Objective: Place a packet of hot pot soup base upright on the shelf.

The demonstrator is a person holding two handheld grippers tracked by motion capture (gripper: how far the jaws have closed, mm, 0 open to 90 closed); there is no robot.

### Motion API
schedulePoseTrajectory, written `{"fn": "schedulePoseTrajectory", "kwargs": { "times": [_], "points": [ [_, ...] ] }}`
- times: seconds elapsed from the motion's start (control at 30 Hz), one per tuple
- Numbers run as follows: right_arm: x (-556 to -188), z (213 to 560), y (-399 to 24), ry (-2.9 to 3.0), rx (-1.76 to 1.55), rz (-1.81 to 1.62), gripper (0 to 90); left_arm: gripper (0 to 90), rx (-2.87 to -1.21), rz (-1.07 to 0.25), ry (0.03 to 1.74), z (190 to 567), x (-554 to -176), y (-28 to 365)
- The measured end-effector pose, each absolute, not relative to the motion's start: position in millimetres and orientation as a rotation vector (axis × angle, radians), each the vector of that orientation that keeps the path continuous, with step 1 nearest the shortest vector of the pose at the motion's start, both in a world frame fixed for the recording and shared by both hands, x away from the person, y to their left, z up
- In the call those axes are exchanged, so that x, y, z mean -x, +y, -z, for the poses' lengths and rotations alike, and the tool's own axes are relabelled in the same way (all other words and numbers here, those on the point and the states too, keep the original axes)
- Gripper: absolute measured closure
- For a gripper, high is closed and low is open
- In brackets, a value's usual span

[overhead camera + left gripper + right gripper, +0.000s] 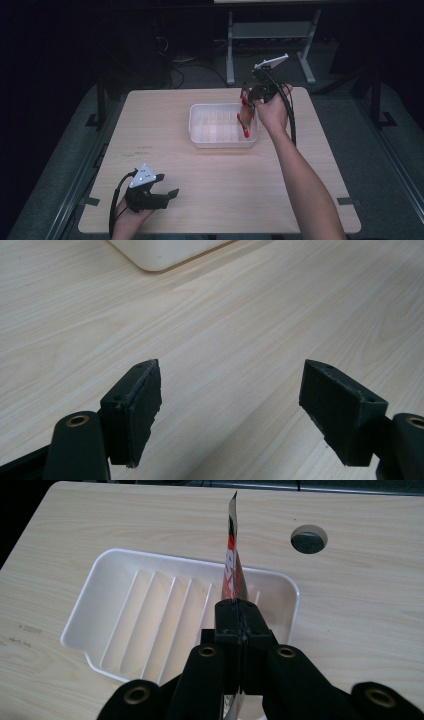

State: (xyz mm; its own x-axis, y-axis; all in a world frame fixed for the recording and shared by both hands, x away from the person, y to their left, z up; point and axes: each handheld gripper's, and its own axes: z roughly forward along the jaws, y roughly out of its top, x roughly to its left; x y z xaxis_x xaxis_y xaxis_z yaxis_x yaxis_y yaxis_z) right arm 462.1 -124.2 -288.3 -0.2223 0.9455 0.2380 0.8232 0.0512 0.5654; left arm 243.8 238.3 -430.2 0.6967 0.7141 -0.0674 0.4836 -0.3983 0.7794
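Note:
A thin red and white packet hangs edge-on over the right end of a white ribbed plastic tray. My right gripper is shut on the packet's upper part, above the tray's far right corner. In the right gripper view the packet sticks up from between the closed jaws, with the tray below. My left gripper rests near the table's front left corner, open, with nothing between its pads.
The light wooden table has a round cable hole past the tray. A tray corner shows ahead of the left gripper. Beyond the table's far edge stand metal frame legs and cables on a dark floor.

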Motion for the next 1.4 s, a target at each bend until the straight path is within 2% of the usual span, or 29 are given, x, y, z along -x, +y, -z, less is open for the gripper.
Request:
{"fn": "schedulePoseTrajectory", "kwargs": {
  "times": [1.4],
  "points": [
    [-471.2, 326.0, -118.6, 2.162, -1.893, -0.952, 86.1, 24.3, -2.067, -0.363, 0.920, 429.9, -244.3, 240.2]
  ]
}}
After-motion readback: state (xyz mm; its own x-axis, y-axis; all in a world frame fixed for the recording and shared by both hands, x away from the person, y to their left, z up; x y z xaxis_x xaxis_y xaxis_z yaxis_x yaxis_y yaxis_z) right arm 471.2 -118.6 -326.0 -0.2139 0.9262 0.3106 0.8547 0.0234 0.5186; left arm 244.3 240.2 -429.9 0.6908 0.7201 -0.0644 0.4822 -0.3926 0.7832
